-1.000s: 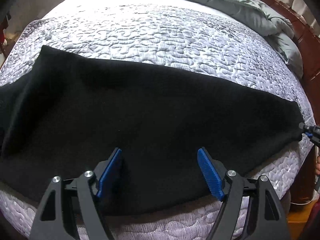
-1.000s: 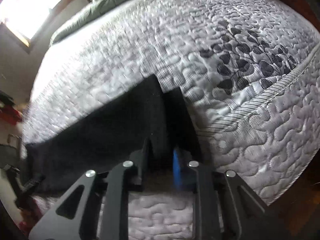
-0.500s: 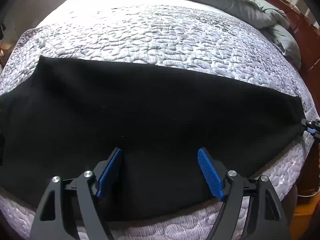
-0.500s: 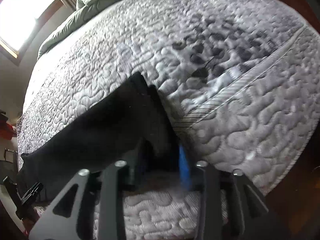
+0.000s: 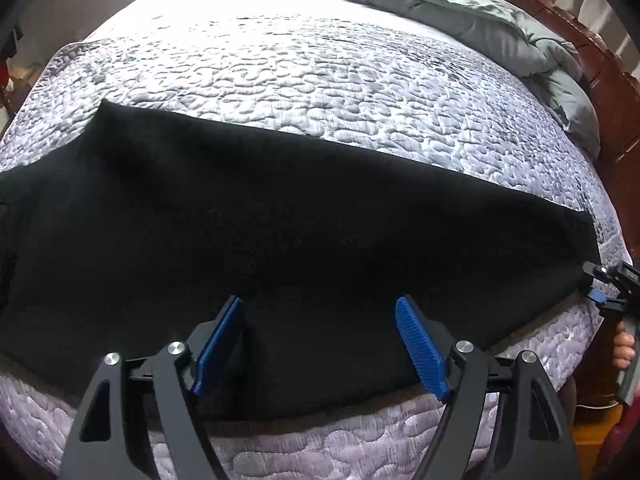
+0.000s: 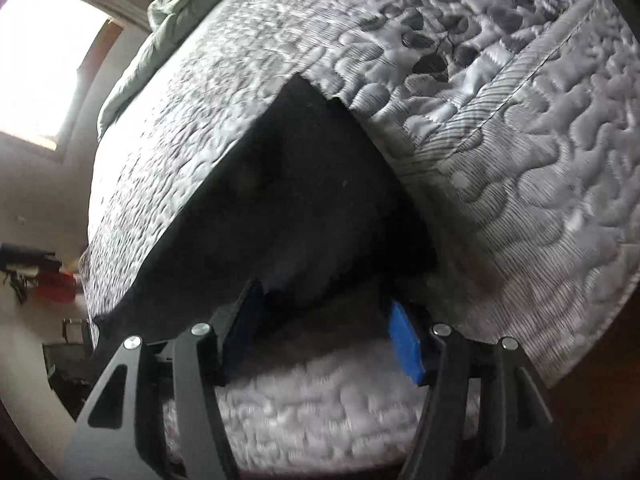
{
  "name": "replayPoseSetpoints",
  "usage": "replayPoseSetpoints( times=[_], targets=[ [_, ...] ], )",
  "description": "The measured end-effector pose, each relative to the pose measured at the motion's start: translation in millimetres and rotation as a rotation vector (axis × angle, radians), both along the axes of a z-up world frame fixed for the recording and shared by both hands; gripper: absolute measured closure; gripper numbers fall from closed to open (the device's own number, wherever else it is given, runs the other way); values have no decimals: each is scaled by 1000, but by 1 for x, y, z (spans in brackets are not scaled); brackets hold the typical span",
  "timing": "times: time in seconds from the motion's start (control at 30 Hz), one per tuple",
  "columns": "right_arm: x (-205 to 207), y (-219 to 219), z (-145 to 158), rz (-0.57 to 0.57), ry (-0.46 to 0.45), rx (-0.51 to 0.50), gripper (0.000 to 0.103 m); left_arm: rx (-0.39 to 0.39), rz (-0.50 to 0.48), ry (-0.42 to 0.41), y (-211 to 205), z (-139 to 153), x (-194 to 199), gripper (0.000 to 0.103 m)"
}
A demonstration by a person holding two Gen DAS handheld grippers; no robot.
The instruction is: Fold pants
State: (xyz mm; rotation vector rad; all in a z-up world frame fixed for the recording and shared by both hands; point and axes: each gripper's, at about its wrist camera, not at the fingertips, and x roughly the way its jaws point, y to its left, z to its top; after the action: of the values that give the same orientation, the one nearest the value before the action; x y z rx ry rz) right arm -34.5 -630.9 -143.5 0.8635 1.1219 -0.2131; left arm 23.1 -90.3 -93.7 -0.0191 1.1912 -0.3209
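The black pants (image 5: pixel 288 236) lie flat as a long band across the near edge of the quilted bed (image 5: pixel 320 80). My left gripper (image 5: pixel 320 344) is open and hovers over the near edge of the pants, holding nothing. My right gripper (image 6: pixel 324 320) shows open at the right end of the pants (image 6: pixel 288 200), its blue pads (image 6: pixel 404 344) spread on either side of the hem. In the left wrist view the right gripper (image 5: pixel 608 284) sits at the far right tip of the pants.
A grey-green duvet (image 5: pixel 460 12) is bunched at the far side of the bed. A brown wooden bed frame (image 5: pixel 608 92) runs along the right. A bright window (image 6: pixel 44 64) is at the left of the right wrist view, with clutter (image 6: pixel 44 280) below it.
My right gripper's jaws have spread apart at the pants' hem, which they pinched before. The left gripper stays open over the pants' near edge and has shifted only slightly.
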Motion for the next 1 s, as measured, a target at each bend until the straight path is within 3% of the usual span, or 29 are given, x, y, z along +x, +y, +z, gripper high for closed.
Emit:
replayPoseSetpoints(
  times=[0.1,0.17,0.23,0.33,0.43,0.47,0.53,0.6,0.67,0.73,0.83,0.9,1.0],
  targets=[
    [12,-4,-3,-16,3,-34,47,5,16,16,4,-3,2,24],
    [19,-3,3,-16,6,-75,76,12,23,18,5,-5,3,24],
    [22,-1,18,3,-33,-87,88,17,28,14,6,-5,4,24],
    [21,6,54,37,-140,-127,91,8,45,-10,8,1,3,24],
    [12,14,90,70,-320,-162,93,28,58,-37,11,3,4,24],
    [10,15,91,64,-320,-179,94,39,64,-32,12,0,6,24],
    [12,9,79,32,-265,-209,94,50,85,-5,17,-10,10,24],
    [16,-2,36,-8,-100,-153,94,50,70,-9,19,-14,9,24],
    [16,-6,10,-23,-7,-122,94,60,54,-16,18,-10,5,24],
    [10,-4,9,-45,-39,-121,94,25,67,-16,23,-3,2,24],
    [6,2,36,-28,-142,-159,94,29,94,-21,31,-5,4,23],
    [12,0,32,-17,-101,-170,94,40,91,-4,34,-16,7,21],
    [21,-3,1,-41,41,-118,93,59,63,-14,29,-17,8,17]
  ],
)
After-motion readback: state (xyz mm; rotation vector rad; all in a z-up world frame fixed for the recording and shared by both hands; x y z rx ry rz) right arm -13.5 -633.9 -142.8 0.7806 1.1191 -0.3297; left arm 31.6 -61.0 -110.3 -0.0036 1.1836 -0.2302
